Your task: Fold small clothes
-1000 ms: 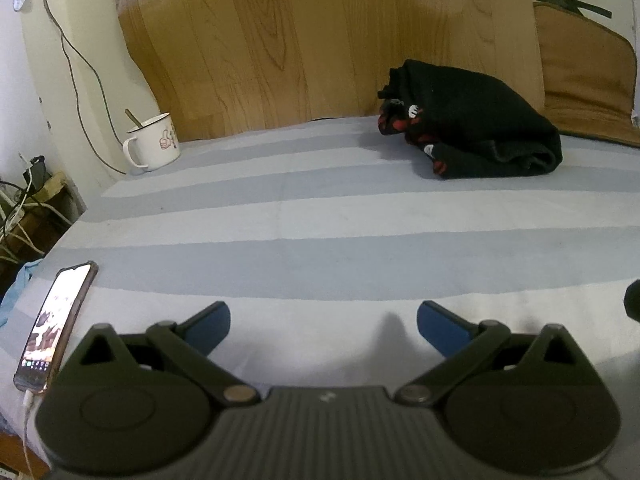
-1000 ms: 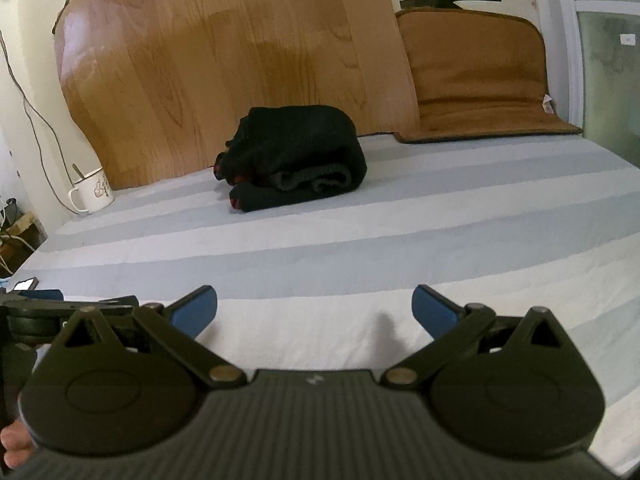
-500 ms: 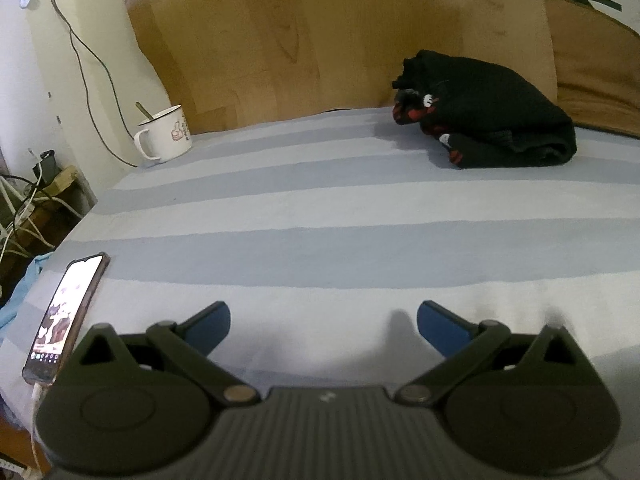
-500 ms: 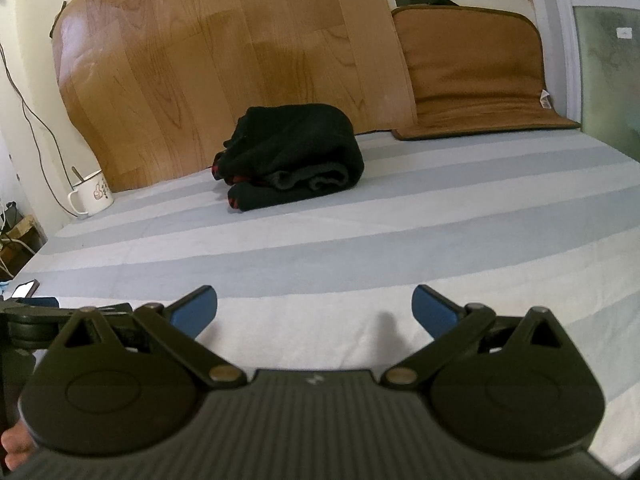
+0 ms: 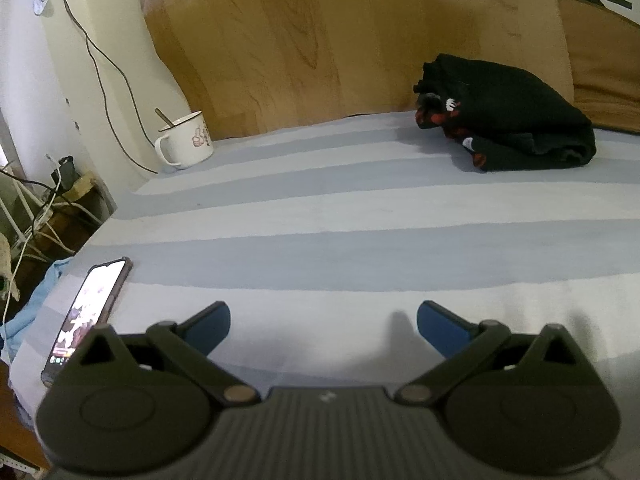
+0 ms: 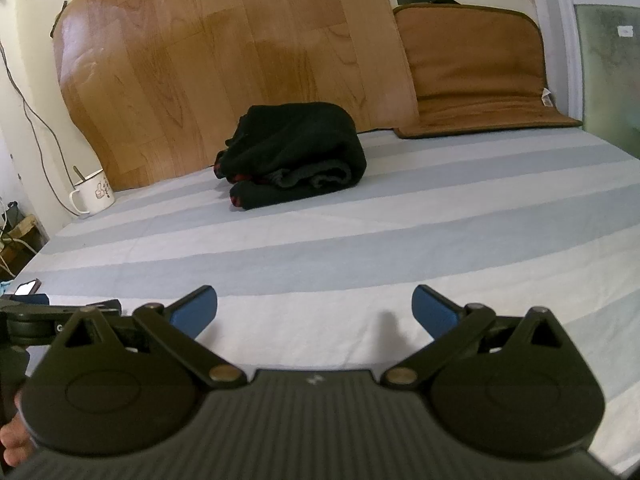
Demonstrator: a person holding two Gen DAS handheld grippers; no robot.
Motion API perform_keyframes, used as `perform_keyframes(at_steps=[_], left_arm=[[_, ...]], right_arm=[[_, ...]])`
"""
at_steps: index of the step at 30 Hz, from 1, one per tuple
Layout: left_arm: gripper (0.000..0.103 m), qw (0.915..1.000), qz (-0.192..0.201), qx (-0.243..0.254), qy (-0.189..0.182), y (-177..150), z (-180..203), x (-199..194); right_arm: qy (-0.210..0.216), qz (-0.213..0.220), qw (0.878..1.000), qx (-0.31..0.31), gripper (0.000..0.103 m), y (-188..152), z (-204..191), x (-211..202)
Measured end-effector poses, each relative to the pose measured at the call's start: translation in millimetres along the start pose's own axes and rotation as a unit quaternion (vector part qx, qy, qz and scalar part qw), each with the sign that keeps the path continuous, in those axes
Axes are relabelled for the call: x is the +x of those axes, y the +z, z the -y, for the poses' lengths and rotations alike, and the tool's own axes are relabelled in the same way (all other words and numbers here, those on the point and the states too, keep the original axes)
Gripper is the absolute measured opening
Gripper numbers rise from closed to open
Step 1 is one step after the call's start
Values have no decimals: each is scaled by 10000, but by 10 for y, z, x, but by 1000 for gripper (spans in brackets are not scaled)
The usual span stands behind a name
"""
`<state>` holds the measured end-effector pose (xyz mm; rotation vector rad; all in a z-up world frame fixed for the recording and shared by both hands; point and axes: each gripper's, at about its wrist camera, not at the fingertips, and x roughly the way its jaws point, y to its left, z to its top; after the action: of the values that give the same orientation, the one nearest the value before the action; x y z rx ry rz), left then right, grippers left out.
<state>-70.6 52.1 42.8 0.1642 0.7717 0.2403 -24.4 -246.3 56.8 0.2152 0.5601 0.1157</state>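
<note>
A black garment with red and white marks (image 5: 516, 132) lies folded in a bundle at the far side of the striped bed sheet (image 5: 320, 216). It also shows in the right wrist view (image 6: 296, 156). My left gripper (image 5: 323, 326) is open and empty, low over the near part of the sheet. My right gripper (image 6: 314, 314) is open and empty too, far from the garment. The left gripper's body (image 6: 48, 320) shows at the left edge of the right wrist view.
A white enamel mug with a spoon (image 5: 185, 145) stands at the far left corner. A lit phone (image 5: 90, 316) lies at the sheet's left edge. A wood-pattern board (image 6: 224, 60) and a brown cushion (image 6: 476, 76) lean on the back wall. Cables hang off the left.
The left wrist view has swung slightly left, so the garment sits further right in it. The right gripper has barely moved. Both grippers stay open.
</note>
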Motion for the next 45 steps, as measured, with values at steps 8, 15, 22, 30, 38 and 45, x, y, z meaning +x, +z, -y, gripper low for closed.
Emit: perform_keyframes(at_steps=[8,15,22,30,38,45], left_arm=[[103,10000,4,14,-10,1,-22,9],[103,10000,-9,20,-3,4,-38,12],[103,10000,2,44,74,5,-50,15],[103,9997,90,115,201,9,-56,18],[103,9998,62,156,113,2,-30,14],[103,9999,-7,107,20,-6,-23,17]], right_arm=[[-1,11,10000,2,103,4,1,2],[-20,45,10000,3,103,23,13,-3],[-13,40,10000,7,103,23,14,2],[-9,30,10000,41,103,20,25,7],[-7,38,10000,57,103,11,37,6],[-4,23,10000,61,103,0,45,13]])
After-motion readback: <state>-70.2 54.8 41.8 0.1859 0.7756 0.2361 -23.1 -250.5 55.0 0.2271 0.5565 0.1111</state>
